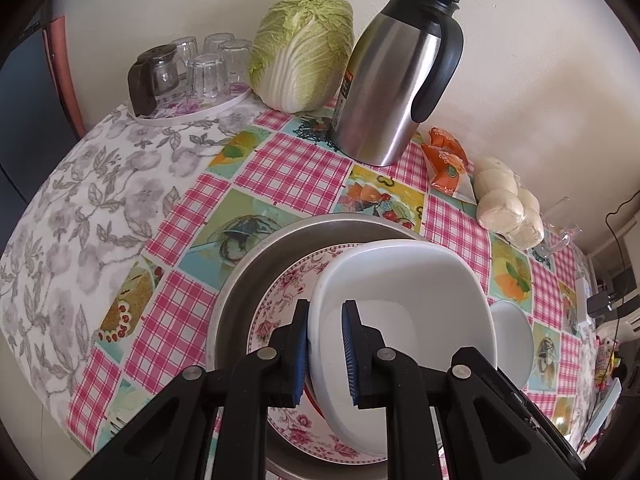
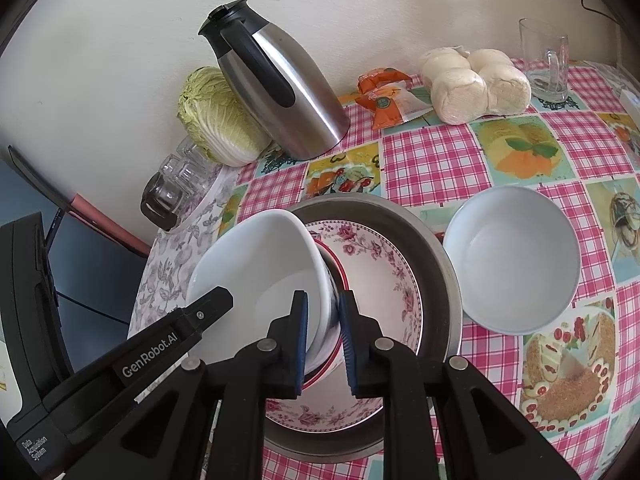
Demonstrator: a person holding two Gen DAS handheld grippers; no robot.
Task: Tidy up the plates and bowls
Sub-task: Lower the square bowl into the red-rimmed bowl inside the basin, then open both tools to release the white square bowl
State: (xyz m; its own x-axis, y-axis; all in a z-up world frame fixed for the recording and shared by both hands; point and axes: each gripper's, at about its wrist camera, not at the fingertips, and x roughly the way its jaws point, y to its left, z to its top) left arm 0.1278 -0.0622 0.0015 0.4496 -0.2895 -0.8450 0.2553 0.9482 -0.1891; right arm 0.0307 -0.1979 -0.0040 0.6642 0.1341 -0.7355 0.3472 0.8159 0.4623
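A white bowl (image 1: 404, 300) (image 2: 260, 264) is held tilted above a pink floral plate (image 1: 288, 288) (image 2: 384, 272) that lies inside a metal pan (image 1: 256, 264) (image 2: 404, 216). My left gripper (image 1: 326, 354) is shut on the bowl's near rim. My right gripper (image 2: 324, 344) is shut on the bowl's opposite wall, which has a red band on its outside. The left gripper's body (image 2: 132, 364) shows in the right wrist view. A second white bowl (image 2: 512, 260) (image 1: 514, 340) stands upright on the tablecloth to the right of the pan.
A steel thermos jug (image 1: 396, 80) (image 2: 280, 84), a napa cabbage (image 1: 304, 48), a tray of upturned glasses (image 1: 192, 72), orange snack packets (image 2: 384, 96), bagged buns (image 2: 476, 84) and a glass mug (image 2: 548, 64) stand along the wall. The table's left edge (image 1: 24, 240) is near.
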